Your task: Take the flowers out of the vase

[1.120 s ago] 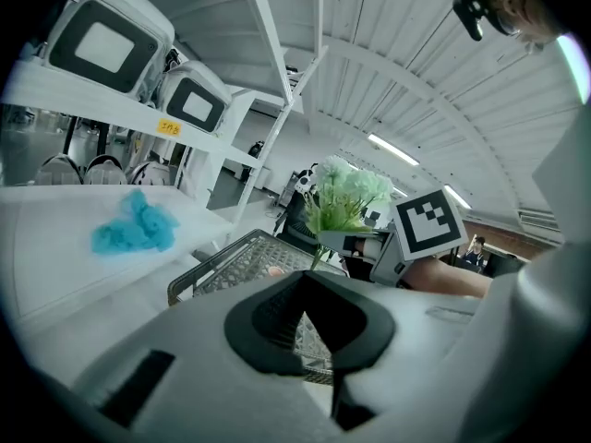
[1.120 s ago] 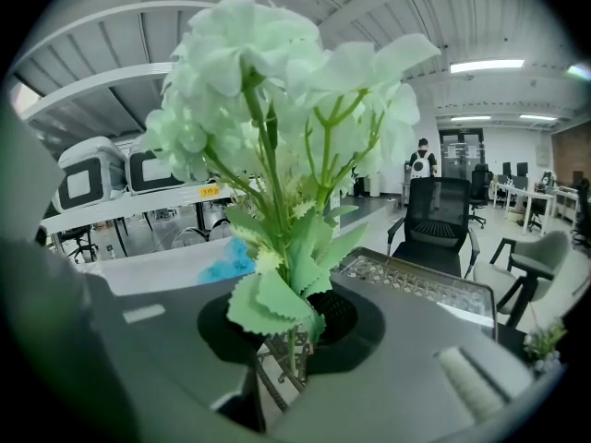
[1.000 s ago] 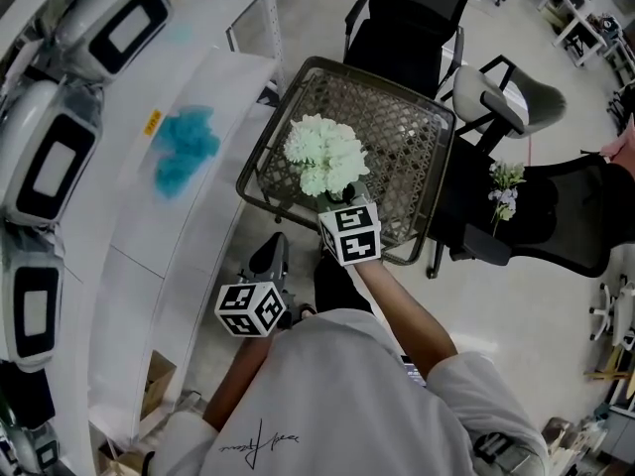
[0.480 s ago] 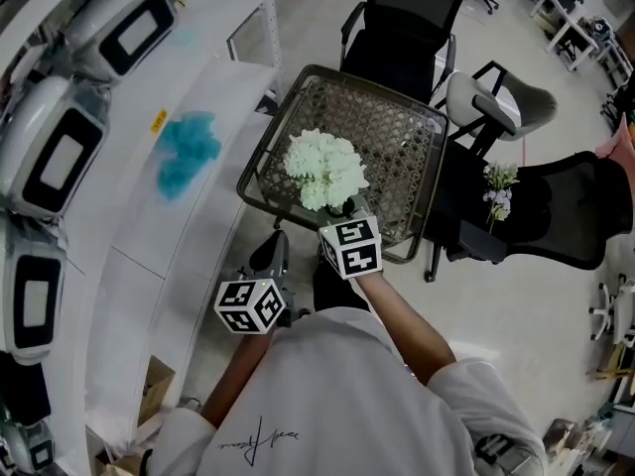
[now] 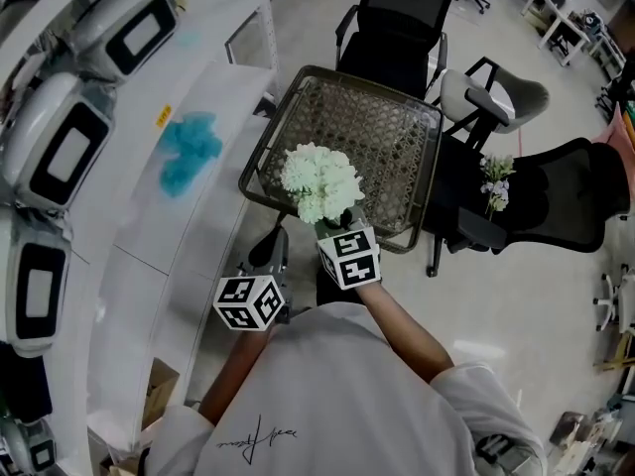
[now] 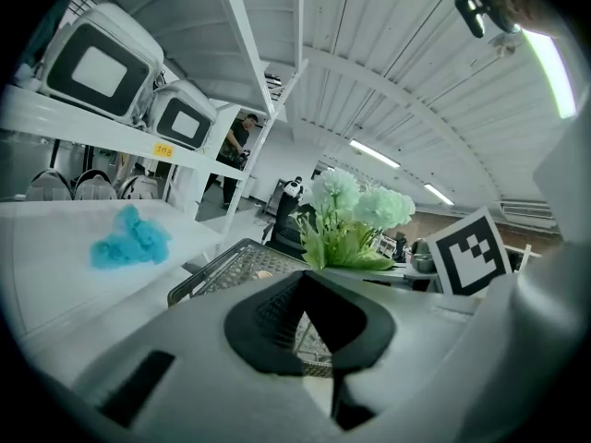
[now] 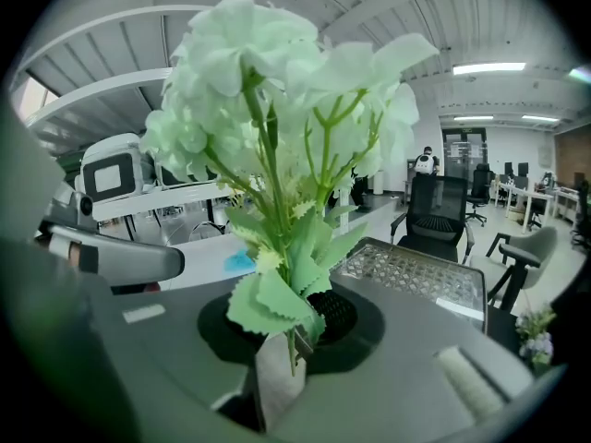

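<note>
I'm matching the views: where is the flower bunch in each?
Head view: flowers at centre, overlapping the basket.
Left gripper view: flowers just right of centre, basket lower left.
Right gripper view: flowers fill the centre, basket lower right.
Shared landmark: the basket.

The flowers (image 5: 322, 181) have pale mint-white blooms, brighter green saw-edged leaves and thin green stems. The right gripper (image 7: 294, 340) is grey with a black surround at its jaws, and the left gripper (image 6: 297, 326) shows the same grey and black. Each carries a white cube printed with black square markers: the right cube (image 5: 349, 258) and the left cube (image 5: 248, 302). The mesh tray (image 5: 397, 132) is dark grey-brown with a diamond lattice. The clump (image 5: 189, 152) is turquoise against the white bench (image 5: 213, 236), and the label (image 5: 154, 119) is yellow. The chair (image 5: 397, 23) is black; the second chair (image 5: 496, 95) is pale grey on a black frame. The shirt (image 5: 337, 405) is light grey with a dark scrawled print.
</note>
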`<action>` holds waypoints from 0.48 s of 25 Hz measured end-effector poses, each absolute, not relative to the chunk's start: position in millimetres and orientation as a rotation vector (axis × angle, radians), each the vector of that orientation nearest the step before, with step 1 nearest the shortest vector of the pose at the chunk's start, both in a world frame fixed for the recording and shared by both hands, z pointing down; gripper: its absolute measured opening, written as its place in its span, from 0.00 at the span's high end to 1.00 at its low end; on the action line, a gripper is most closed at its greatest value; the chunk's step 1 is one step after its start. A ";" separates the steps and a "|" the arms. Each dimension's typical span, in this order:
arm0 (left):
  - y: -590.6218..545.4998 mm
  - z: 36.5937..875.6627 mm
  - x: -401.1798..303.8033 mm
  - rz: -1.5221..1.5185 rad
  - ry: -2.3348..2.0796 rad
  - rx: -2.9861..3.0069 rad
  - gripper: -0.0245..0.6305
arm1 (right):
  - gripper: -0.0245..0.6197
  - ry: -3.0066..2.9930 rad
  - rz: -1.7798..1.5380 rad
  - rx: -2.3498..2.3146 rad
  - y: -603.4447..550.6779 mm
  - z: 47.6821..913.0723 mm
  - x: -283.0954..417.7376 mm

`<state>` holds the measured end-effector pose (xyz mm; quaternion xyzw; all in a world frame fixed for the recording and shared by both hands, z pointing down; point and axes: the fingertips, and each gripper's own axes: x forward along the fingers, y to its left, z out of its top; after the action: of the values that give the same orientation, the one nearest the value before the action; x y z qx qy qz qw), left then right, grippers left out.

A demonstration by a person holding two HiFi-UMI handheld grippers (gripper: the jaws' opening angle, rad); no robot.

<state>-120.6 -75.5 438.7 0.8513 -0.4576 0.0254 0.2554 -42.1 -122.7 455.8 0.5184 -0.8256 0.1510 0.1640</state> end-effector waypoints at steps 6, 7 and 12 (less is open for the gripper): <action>-67.7 431.3 -127.9 0.071 -1.255 2.345 0.96 | 0.85 -2.346 0.449 1.518 -97.2 452.3 -43.0; -68.4 428.7 -127.7 0.070 -1.256 2.354 0.96 | 0.85 -2.342 0.453 1.526 -94.5 451.4 -41.9; -74.3 412.6 -120.4 0.054 -1.245 2.403 0.96 | 0.85 -2.334 0.475 1.566 -86.1 441.6 -35.7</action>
<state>-120.4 -74.3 412.6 0.8669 -0.4490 0.0195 0.2158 -35.7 -86.1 441.6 0.5436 -0.8101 0.1649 0.1449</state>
